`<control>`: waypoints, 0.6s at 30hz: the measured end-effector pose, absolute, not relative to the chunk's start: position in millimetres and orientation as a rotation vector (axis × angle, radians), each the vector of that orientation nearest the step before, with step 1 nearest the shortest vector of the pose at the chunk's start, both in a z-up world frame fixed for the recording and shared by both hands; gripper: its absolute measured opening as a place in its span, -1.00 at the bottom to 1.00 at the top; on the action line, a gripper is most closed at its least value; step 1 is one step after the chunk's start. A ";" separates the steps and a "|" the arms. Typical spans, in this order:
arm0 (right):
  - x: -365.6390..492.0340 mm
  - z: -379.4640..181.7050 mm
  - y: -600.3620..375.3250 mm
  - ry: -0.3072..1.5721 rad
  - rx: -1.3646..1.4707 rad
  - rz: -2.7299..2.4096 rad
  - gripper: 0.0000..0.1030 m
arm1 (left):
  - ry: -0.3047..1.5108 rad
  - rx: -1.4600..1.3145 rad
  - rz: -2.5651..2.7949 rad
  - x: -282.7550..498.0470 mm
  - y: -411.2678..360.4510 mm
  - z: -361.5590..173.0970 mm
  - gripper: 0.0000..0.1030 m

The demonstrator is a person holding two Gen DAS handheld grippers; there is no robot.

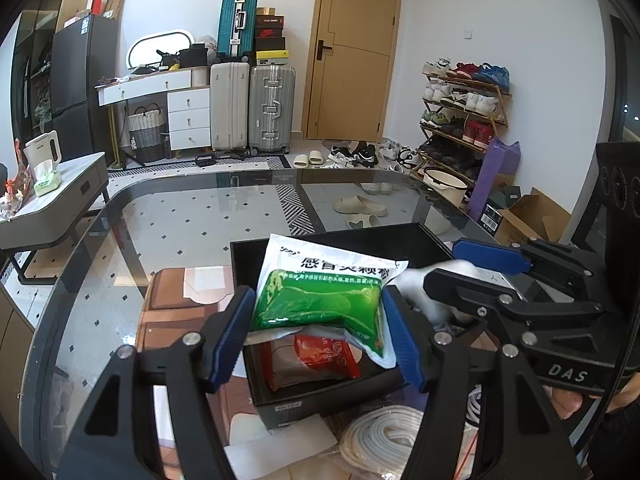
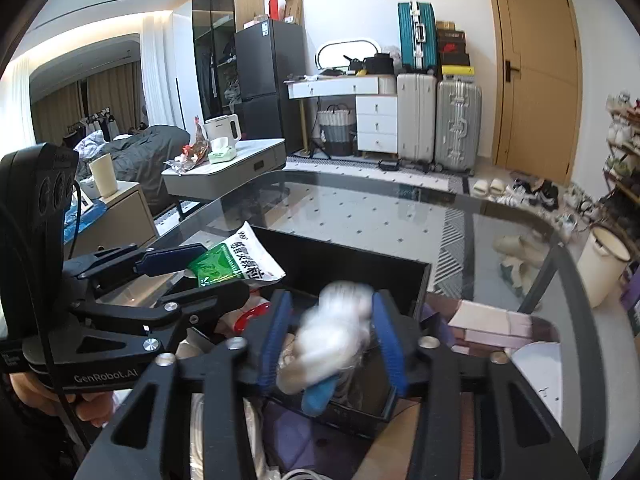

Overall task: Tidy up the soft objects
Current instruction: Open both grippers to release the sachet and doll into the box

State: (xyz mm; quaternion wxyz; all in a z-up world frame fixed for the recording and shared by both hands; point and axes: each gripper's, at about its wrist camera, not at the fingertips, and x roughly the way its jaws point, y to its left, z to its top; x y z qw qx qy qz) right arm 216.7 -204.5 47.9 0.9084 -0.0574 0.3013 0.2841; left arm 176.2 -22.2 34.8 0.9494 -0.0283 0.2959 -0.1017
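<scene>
Two grippers worked over a black box (image 1: 404,244) set on a glass table (image 1: 168,216), with bare glass stretching from the box's far wall toward twelve o'clock up to the table's curved rim. At six o'clock the space was tight: a coiled white cable (image 1: 384,436) lay just beside the box's near wall.

Only the left wrist view showed a red packet (image 1: 326,354) lying in the box under the green-and-white medicine pouch (image 1: 320,296). Only the right wrist view showed a blurred white soft bundle (image 2: 340,332) clearly, plus a bed and curtains at nine o'clock.

That pouch sat between the blue pads of the left gripper (image 1: 320,332), fingers clamped on its two sides, raised above the box. The right gripper (image 2: 332,344) had its fingers closed against the white bundle, held over the box's near wall.
</scene>
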 end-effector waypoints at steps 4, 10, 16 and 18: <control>209.0 51.0 -212.8 0.627 -0.143 0.566 0.04 | 0.589 -0.027 -0.222 173.4 -28.6 36.7 0.42; 187.1 58.8 -229.2 0.626 -0.131 0.546 0.57 | 0.554 -0.007 -0.223 164.6 -30.4 42.2 0.91; 164.0 66.1 -247.5 0.636 -0.113 0.539 0.89 | 0.556 -0.011 -0.213 150.7 -23.6 47.7 0.97; 155.8 68.1 -249.8 0.640 -0.113 0.545 0.93 | 0.551 -0.007 -0.206 143.1 -20.9 49.2 1.00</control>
